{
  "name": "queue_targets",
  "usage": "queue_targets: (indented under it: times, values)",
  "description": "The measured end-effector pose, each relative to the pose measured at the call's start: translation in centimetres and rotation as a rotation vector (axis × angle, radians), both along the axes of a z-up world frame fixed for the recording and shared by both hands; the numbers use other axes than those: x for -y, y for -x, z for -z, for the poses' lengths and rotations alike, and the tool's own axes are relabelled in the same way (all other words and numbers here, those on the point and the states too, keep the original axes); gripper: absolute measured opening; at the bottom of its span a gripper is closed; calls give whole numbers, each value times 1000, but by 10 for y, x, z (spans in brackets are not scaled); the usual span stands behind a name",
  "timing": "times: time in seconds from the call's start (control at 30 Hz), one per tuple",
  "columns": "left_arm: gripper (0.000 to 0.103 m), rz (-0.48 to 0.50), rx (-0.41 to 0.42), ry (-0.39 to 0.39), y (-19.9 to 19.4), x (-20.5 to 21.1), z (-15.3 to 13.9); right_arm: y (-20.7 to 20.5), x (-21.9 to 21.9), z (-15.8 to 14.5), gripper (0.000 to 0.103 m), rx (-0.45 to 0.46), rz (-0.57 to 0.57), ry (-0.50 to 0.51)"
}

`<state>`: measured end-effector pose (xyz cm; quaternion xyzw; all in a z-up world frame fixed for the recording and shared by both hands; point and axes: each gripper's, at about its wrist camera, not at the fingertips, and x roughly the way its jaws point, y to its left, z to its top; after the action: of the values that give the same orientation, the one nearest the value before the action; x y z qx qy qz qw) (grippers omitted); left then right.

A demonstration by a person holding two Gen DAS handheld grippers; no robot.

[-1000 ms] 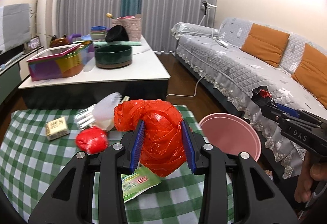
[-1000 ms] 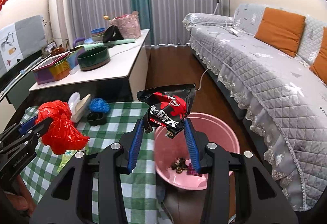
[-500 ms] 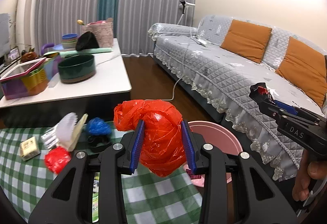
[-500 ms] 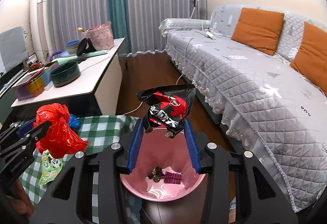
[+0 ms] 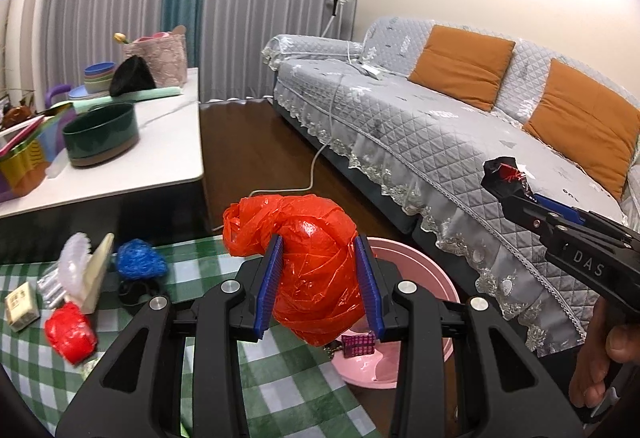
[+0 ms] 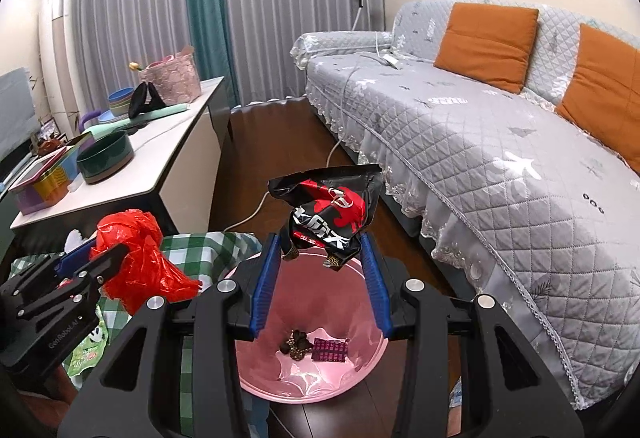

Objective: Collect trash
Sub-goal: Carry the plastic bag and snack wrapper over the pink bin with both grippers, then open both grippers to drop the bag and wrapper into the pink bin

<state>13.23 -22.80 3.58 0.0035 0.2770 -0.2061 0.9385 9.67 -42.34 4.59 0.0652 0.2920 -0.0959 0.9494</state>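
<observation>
My left gripper [image 5: 319, 288] clamps a crumpled red plastic bag [image 5: 310, 262] between its blue pads, held over the near rim of the pink bin [image 5: 416, 270], beside the green checked tablecloth [image 5: 280, 370]. My right gripper [image 6: 320, 288] pinches a black-and-red snack wrapper [image 6: 332, 216] directly above the bin's mouth. Inside the bin lie a dark crumpled scrap [image 6: 295, 343] and a small purple packet [image 6: 330, 350]. A grey quilted sofa [image 6: 480, 142] stands to the right.
</observation>
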Motion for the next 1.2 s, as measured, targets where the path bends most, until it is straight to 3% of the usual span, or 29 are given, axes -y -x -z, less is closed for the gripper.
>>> queue_targets:
  times: [0.83,0.9,0.93,0.97,1.03,1.2]
  values:
    - [37,158,-33,13,-39,40,25,-20,8,30,43,-68,10,-8]
    - [42,173,-45,5,-42,43,28,-22,8,32,45,-79,11,-17]
    - [51,176,-50,-2,-43,44,30,-23,9,32,47,-81,11,-21]
    - [54,172,-47,-3,-42,44,30,-23,10,33,55,-84,16,-24]
    - [54,159,-44,10,-41,41,29,-23,11,33,65,-86,35,-27]
    - [54,127,-50,27,-36,30,26,-20,13,29,66,-74,43,-41]
